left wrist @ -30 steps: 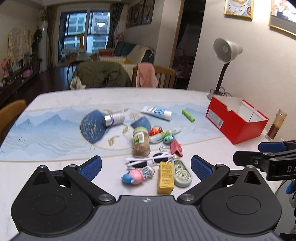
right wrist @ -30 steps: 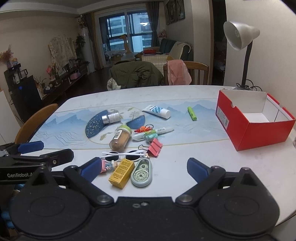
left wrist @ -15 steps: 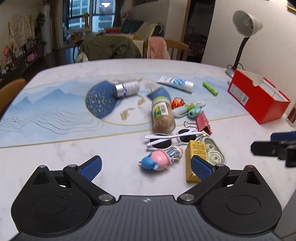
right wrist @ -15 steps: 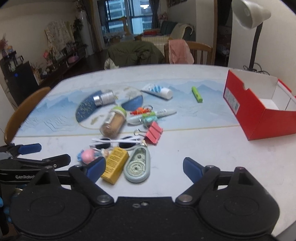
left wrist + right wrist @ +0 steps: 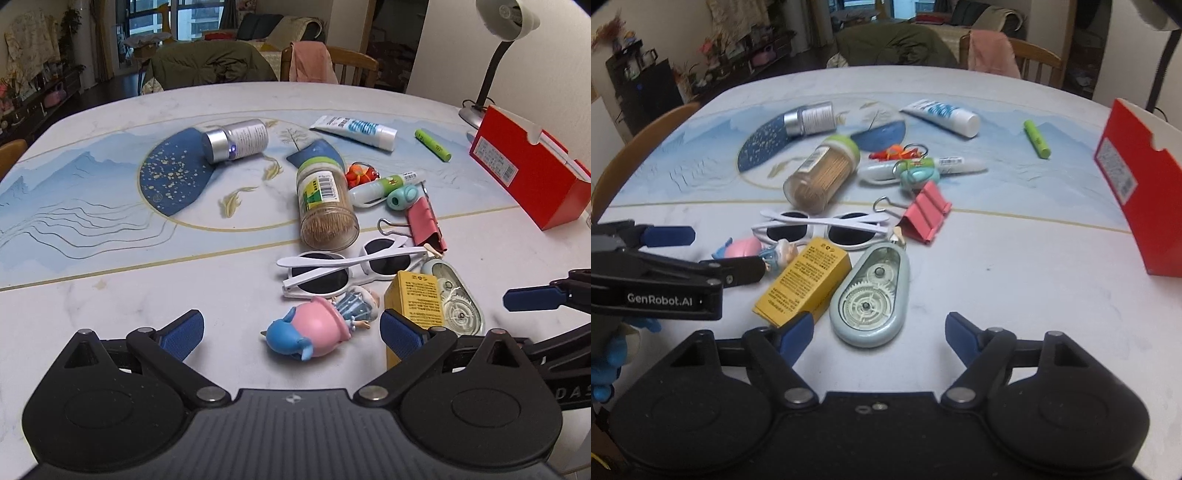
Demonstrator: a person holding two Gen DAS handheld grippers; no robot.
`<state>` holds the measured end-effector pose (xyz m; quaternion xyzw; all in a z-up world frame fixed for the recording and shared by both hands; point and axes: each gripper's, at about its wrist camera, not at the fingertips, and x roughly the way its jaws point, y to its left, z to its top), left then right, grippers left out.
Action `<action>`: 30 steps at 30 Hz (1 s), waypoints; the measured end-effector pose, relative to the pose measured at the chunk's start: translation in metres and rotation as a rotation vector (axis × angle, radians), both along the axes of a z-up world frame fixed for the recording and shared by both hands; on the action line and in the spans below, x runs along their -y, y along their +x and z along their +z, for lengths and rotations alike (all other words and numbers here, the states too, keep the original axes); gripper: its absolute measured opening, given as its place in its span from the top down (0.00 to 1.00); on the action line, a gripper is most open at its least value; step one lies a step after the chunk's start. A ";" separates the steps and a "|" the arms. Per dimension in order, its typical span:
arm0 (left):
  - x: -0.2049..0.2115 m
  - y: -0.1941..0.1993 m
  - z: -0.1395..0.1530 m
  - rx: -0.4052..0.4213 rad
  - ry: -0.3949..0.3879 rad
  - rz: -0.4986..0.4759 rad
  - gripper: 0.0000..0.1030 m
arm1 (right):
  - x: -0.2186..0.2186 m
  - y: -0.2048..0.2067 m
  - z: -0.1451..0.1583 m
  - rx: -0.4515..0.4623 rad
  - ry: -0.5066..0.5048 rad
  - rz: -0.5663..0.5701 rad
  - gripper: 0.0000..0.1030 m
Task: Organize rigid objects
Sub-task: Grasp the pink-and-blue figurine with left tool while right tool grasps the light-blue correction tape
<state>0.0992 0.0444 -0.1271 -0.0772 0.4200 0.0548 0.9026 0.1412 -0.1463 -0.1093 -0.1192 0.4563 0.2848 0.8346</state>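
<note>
**Pink figurine between the left jaws, tape dispenser before the right**

The pink figurine lies between the left gripper's wide jaws: light, rounded, slippery; probably best pinched across its body. The correction-tape dispenser lies just ahead of the wide-open, empty right gripper: stiff, flat. Beyond are the yellow box and sunglasses. Only the right view shows the figurine half-hidden behind the left gripper.
</note>
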 end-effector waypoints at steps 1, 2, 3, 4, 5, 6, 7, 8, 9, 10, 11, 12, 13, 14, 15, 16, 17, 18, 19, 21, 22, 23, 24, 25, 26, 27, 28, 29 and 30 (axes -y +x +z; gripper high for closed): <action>0.000 0.001 -0.001 -0.004 0.002 -0.001 0.01 | -0.002 0.001 -0.002 -0.002 -0.007 0.005 0.26; 0.000 0.003 -0.003 -0.008 0.000 -0.003 0.05 | -0.003 0.004 -0.006 -0.005 -0.011 0.012 0.26; 0.001 0.004 -0.005 -0.013 0.000 -0.006 0.06 | -0.005 0.005 -0.008 -0.007 -0.016 0.019 0.28; 0.001 0.005 -0.005 -0.015 0.004 -0.006 0.06 | -0.007 0.006 -0.010 -0.005 -0.022 0.025 0.29; 0.002 0.006 -0.006 -0.015 0.006 -0.004 0.06 | -0.008 0.007 -0.012 -0.001 -0.026 0.028 0.29; 0.002 0.007 -0.007 -0.015 0.003 -0.005 0.07 | -0.010 0.008 -0.014 0.001 -0.030 0.033 0.29; 0.002 0.007 -0.007 -0.015 0.001 -0.005 0.07 | -0.012 0.009 -0.015 0.005 -0.033 0.037 0.30; 0.002 0.008 -0.008 -0.016 0.001 -0.008 0.12 | -0.014 0.011 -0.017 0.013 -0.036 0.039 0.30; 0.003 0.008 -0.008 -0.017 -0.003 -0.011 0.16 | -0.015 0.012 -0.017 0.020 -0.035 0.045 0.30; 0.003 0.009 -0.008 -0.019 -0.007 -0.012 0.17 | -0.017 0.012 -0.018 0.025 -0.038 0.053 0.30; 0.003 0.009 -0.008 -0.021 -0.009 -0.010 0.18 | -0.019 0.013 -0.018 0.034 -0.043 0.061 0.30; 0.003 0.009 -0.008 -0.020 -0.010 -0.009 0.20 | -0.020 0.013 -0.019 0.042 -0.048 0.065 0.30; 0.004 0.009 -0.008 -0.018 -0.012 -0.010 0.21 | -0.021 0.014 -0.019 0.047 -0.050 0.069 0.30; 0.004 0.009 -0.008 -0.016 -0.012 -0.011 0.25 | -0.022 0.014 -0.019 0.051 -0.050 0.070 0.31; 0.005 0.010 -0.007 -0.013 -0.014 -0.013 0.29 | -0.023 0.014 -0.019 0.054 -0.050 0.070 0.32; 0.005 0.010 -0.007 -0.011 -0.017 -0.015 0.31 | -0.023 0.014 -0.019 0.058 -0.049 0.071 0.35; 0.006 0.010 -0.007 -0.009 -0.019 -0.019 0.36 | -0.023 0.013 -0.018 0.061 -0.045 0.074 0.39; 0.007 0.009 -0.006 -0.007 -0.018 -0.025 0.41 | -0.024 0.013 -0.018 0.064 -0.044 0.077 0.41; 0.008 0.009 -0.006 -0.008 -0.014 -0.030 0.42 | -0.024 0.013 -0.018 0.065 -0.044 0.078 0.44; 0.009 0.008 -0.006 -0.010 -0.010 -0.033 0.42 | -0.023 0.013 -0.017 0.062 -0.039 0.075 0.46; 0.010 0.007 -0.006 -0.010 -0.011 -0.033 0.42 | -0.022 0.013 -0.017 0.061 -0.038 0.073 0.46; 0.009 0.006 -0.006 -0.010 -0.012 -0.032 0.43 | -0.022 0.012 -0.017 0.062 -0.039 0.071 0.46; 0.010 0.004 -0.006 -0.010 -0.011 -0.031 0.43 | -0.021 0.011 -0.016 0.060 -0.037 0.069 0.46; 0.010 0.003 -0.006 -0.011 -0.010 -0.029 0.43 | -0.020 0.011 -0.016 0.056 -0.033 0.066 0.46; 0.010 0.002 -0.005 -0.011 -0.011 -0.028 0.43 | -0.019 0.009 -0.015 0.056 -0.031 0.066 0.46; 0.009 0.001 -0.005 -0.012 -0.012 -0.024 0.43 | -0.017 0.008 -0.015 0.058 -0.032 0.065 0.46; 0.009 0.000 -0.005 -0.013 -0.013 -0.021 0.43 | -0.016 0.006 -0.014 0.061 -0.034 0.063 0.46; 0.008 -0.002 -0.004 -0.012 -0.014 -0.018 0.43 | -0.014 0.005 -0.013 0.061 -0.031 0.062 0.46; 0.008 -0.004 -0.003 -0.011 -0.015 -0.012 0.43 | -0.011 0.004 -0.011 0.061 -0.023 0.059 0.46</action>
